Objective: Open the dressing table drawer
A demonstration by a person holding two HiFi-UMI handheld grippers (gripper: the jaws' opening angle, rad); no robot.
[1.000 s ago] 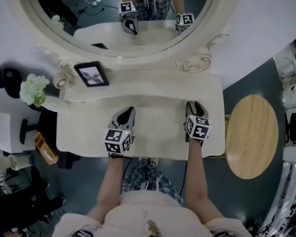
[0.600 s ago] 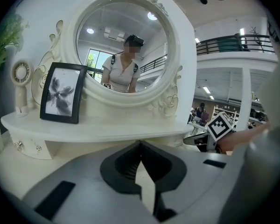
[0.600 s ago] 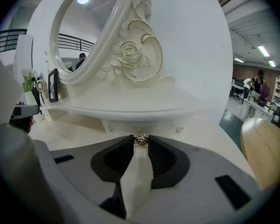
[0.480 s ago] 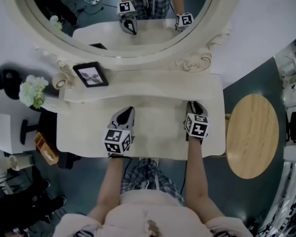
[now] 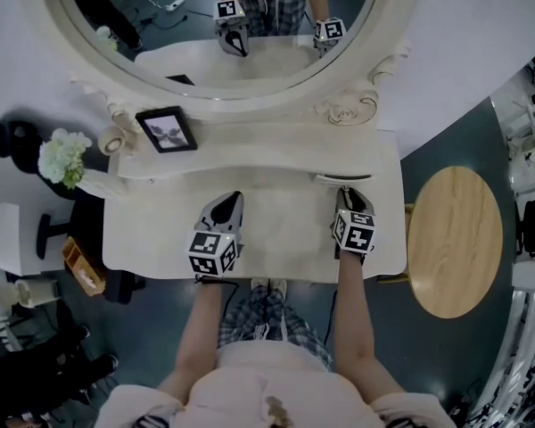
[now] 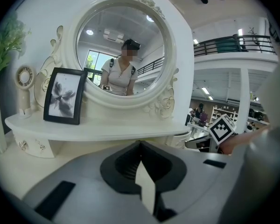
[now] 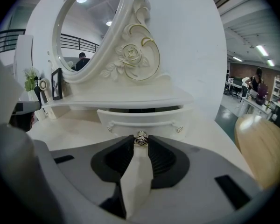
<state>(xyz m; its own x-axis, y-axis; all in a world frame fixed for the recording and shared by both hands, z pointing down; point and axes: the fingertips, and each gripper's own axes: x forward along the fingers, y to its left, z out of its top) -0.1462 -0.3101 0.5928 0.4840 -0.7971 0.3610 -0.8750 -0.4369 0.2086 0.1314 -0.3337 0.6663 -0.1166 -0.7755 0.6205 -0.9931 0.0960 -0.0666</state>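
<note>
The cream dressing table (image 5: 160,239) has a small right-hand drawer (image 5: 343,178) under its raised shelf, and that drawer stands pulled out a little. In the right gripper view the drawer front (image 7: 140,117) shows a dark gap above it. My right gripper (image 7: 140,142) is shut on the drawer's small metal knob (image 7: 140,138); in the head view this gripper (image 5: 349,191) sits just in front of the drawer. My left gripper (image 5: 234,198) hovers over the tabletop's middle, shut (image 6: 140,144) and holding nothing.
A large oval mirror (image 5: 223,25) rises behind the shelf. A black picture frame (image 5: 166,131), a small round fan (image 5: 113,141) and white flowers (image 5: 62,159) stand at the shelf's left end. A round wooden stool (image 5: 455,243) is to the table's right.
The right drawer has slid out from under the shelf, with the right gripper on its knob drawing slightly toward me. The left gripper has stayed put.
</note>
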